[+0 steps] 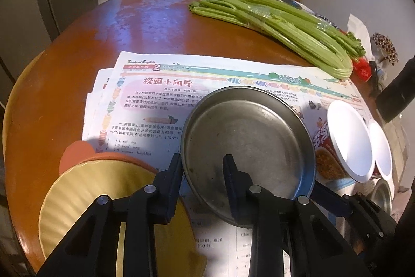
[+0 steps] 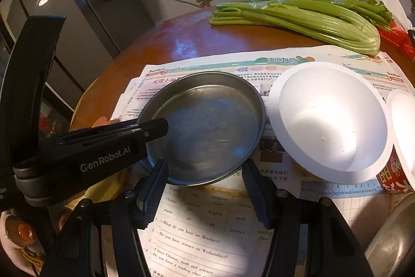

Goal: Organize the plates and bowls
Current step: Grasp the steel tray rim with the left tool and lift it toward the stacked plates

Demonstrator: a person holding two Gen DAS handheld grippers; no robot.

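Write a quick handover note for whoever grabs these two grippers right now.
Left gripper: shut on the metal plate, one finger inside, one outside its near-left rim.
Right gripper: open, empty, just in front of the plate.
Plate is on the newspaper; white bowl to its right; yellow plate to its left.
Done: plate gripped. Left: stack plates and bowls.

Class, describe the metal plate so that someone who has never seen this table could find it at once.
Start at the round wooden table and find the printed worksheets spread on it. On them, left of the white bowl, sits the metal plate: shallow, grey, empty, the only metal dish on the paper, its rim gripped by the left tongs.
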